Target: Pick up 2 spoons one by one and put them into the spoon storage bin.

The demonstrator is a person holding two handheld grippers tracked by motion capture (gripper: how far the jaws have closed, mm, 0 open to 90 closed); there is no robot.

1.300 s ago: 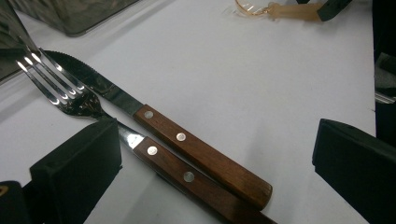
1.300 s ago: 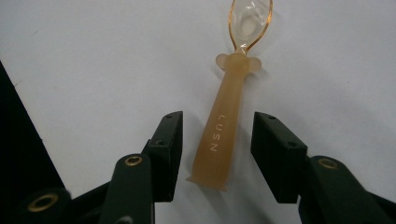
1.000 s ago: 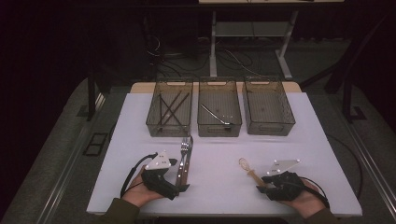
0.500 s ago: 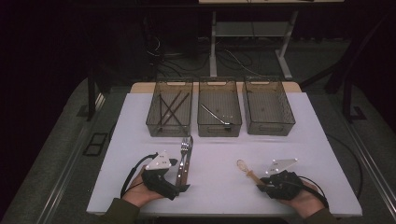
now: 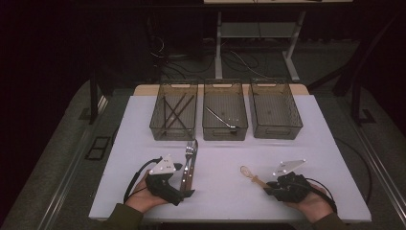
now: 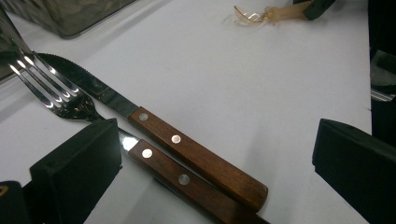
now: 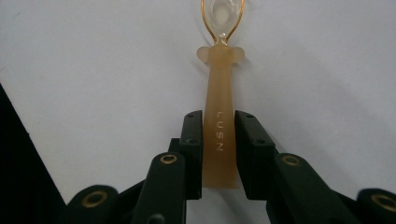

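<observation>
Cutlery I count: one fork [image 6: 60,100], one knife [image 6: 154,135], one spoon [image 7: 219,116]. My right gripper [image 7: 219,140] clamps the spoon; my left gripper [image 6: 215,154] gapes, low over both handles.

A: Position of the left gripper [image 5: 184,190]?
B: Near table [image 5: 220,211] edge, beside fork [image 5: 187,163] and knife [image 5: 192,160].
A: The right gripper [image 5: 266,187]?
B: At the spoon [image 5: 252,176] handle. Three bins [image 5: 229,132] stand beyond.

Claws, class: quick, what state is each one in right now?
Left claw: open, around the fork and knife handles.
Right claw: shut on the spoon.
</observation>
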